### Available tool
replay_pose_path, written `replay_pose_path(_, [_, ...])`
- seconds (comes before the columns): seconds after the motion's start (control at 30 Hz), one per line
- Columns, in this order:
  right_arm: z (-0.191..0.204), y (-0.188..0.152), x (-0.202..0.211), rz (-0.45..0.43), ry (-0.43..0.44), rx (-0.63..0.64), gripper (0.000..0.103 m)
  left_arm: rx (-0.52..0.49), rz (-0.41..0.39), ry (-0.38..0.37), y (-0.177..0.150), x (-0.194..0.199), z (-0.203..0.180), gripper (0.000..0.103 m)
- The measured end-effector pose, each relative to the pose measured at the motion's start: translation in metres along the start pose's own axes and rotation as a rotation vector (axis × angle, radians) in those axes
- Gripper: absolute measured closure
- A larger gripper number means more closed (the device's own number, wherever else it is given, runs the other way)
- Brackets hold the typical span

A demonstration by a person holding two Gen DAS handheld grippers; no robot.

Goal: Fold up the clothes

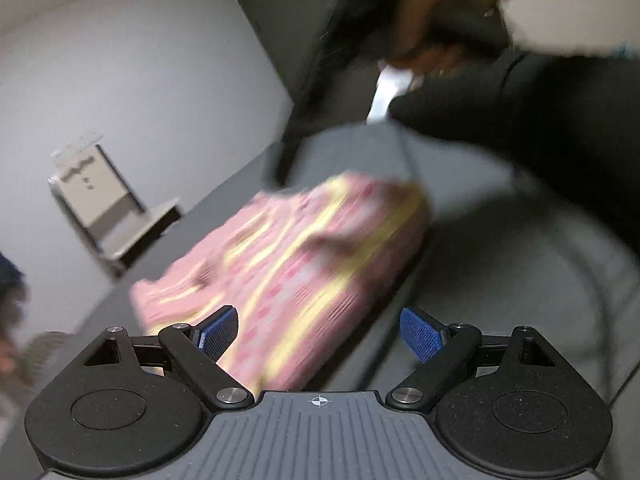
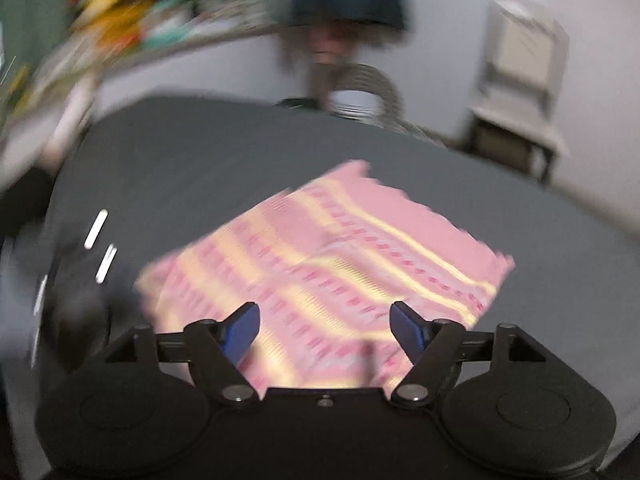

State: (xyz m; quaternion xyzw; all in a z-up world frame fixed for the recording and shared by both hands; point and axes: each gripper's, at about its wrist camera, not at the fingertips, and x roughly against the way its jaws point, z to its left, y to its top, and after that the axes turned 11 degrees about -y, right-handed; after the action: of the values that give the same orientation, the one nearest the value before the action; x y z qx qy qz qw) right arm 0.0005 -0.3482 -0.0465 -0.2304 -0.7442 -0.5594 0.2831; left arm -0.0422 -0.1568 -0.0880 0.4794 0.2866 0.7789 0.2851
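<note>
Pink cloth with pale yellow stripes and small red marks, a folded garment [image 2: 320,268], lies flat on a dark grey table [image 2: 192,160]. Both views are smeared by motion blur, so fine detail of the weave cannot be made out.

In the right wrist view the right gripper [image 2: 323,330] stands wide, its two blue pads [image 2: 240,332] well apart with nothing between them. The garment lies straight ahead of the fingers and runs under the gap between them; its near edge reaches in toward the body of the tool. Whether the pads touch the cloth cannot be told. Farther ahead, past the table's far edge, stand a round fan [image 2: 364,96] and, to the right, a pale chair [image 2: 520,92] against a light wall. To the far left ahead is a blurred heap of coloured things.

In the left wrist view the left gripper [image 1: 320,334] is also spread wide and holds nothing. The same garment [image 1: 288,264] lies ahead, nearer the left finger, and its edge passes behind the left blue pad [image 1: 218,332]. Ahead and to the right, a hand [image 1: 432,4] grips a dark blurred handle above the table, with a dark sleeve [image 1: 520,120] below it. The chair [image 1: 104,200] shows ahead to the left.
</note>
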Motion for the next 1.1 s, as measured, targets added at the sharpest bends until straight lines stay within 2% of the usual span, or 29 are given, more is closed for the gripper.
replay_pose_path(0.1, [0.058, -0.016, 0.011, -0.014, -0.046, 0.250, 0.026, -0.048, 0.065, 0.070, -0.007, -0.002, 0.002, 0.014])
replay_pose_path(0.23, [0.121, -0.040, 0.003, -0.049, -0.154, 0.537, 0.026, -0.019, 0.055, 0.101, -0.007, -0.002, 0.006, 0.014])
replay_pose_path(0.33, [0.148, -0.048, -0.010, -0.062, -0.273, 0.667, 0.022, -0.026, 0.058, 0.110, -0.005, -0.001, 0.007, 0.014])
replay_pose_path(0.43, [0.164, -0.052, -0.026, -0.034, -0.322, 0.747, 0.022, -0.057, 0.069, 0.123, -0.005, 0.001, 0.005, 0.014])
replay_pose_path(0.5, [0.173, -0.056, -0.034, -0.023, -0.340, 0.775, 0.019, -0.060, 0.066, 0.126, -0.006, 0.002, 0.006, 0.014])
replay_pose_path(0.6, [0.183, -0.063, -0.044, -0.078, -0.451, 0.845, 0.001, -0.075, 0.062, 0.141, -0.007, 0.001, 0.008, 0.014])
replay_pose_path(0.67, [0.186, -0.068, -0.053, -0.106, -0.523, 0.894, 0.001, -0.093, 0.061, 0.155, -0.008, -0.001, 0.008, 0.014])
replay_pose_path(0.83, [0.184, -0.061, -0.063, -0.124, -0.570, 0.882, 0.002, -0.100, 0.077, 0.132, -0.011, -0.010, 0.010, 0.014])
replay_pose_path(1.1, [0.165, -0.032, -0.053, -0.100, -0.511, 0.747, 0.003, -0.070, 0.060, 0.091, -0.012, -0.012, 0.008, 0.014])
